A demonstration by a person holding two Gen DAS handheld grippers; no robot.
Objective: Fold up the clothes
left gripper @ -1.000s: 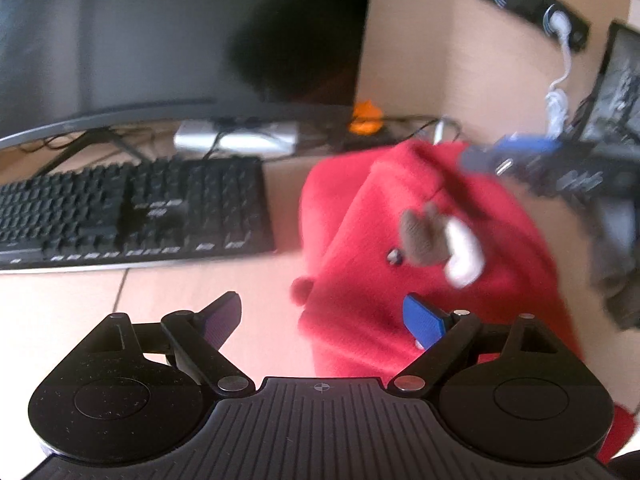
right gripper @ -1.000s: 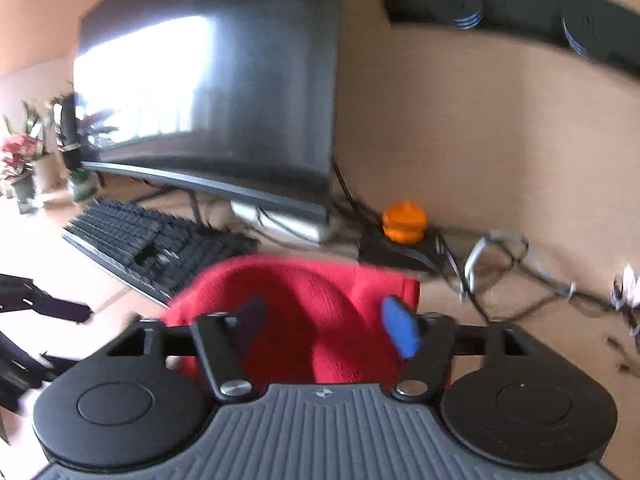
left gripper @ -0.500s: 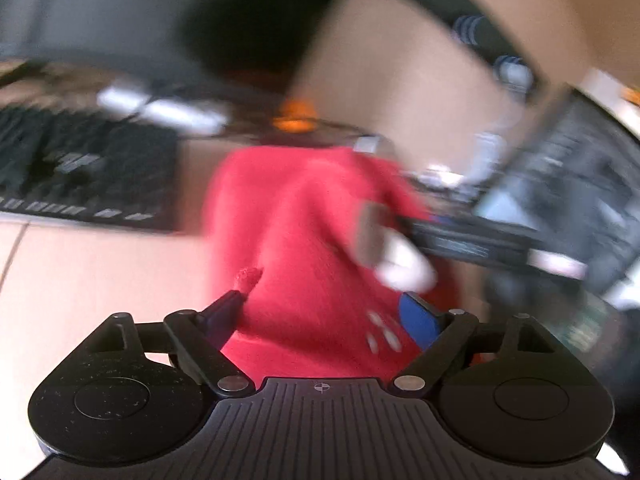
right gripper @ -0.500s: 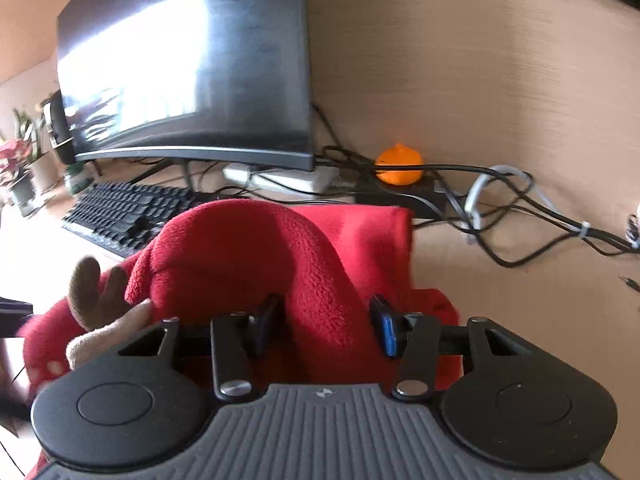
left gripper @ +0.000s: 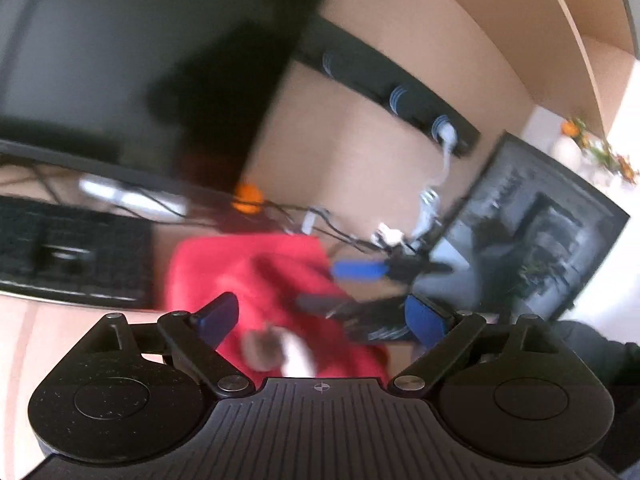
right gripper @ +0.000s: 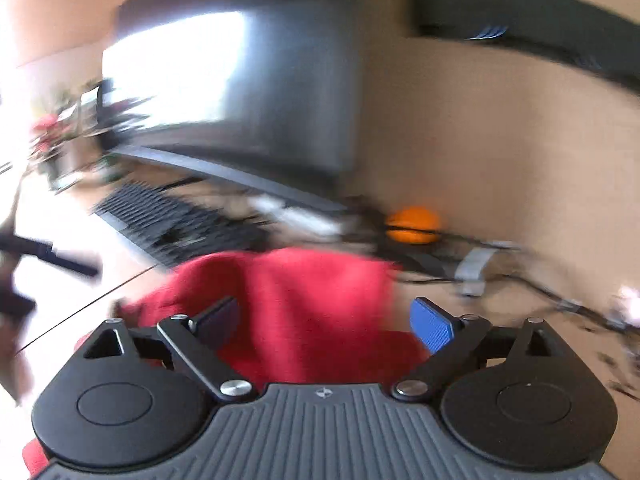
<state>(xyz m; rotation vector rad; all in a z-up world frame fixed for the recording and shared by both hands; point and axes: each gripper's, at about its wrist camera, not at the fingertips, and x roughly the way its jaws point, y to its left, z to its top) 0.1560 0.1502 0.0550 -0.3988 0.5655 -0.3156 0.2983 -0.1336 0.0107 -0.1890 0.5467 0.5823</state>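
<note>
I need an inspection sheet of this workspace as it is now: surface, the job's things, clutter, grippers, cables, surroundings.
Surface: light wooden desk, partly bare.
Job's things: red fleece garment lying bunched on the desk.
Clutter: keyboard; orange object near the wall.
Grippers: left gripper open; right gripper open, jaws just opened, pads off the fleece.
Cables: dark cables behind the garment.
Surroundings: monitor; framed picture, blurred.
</note>
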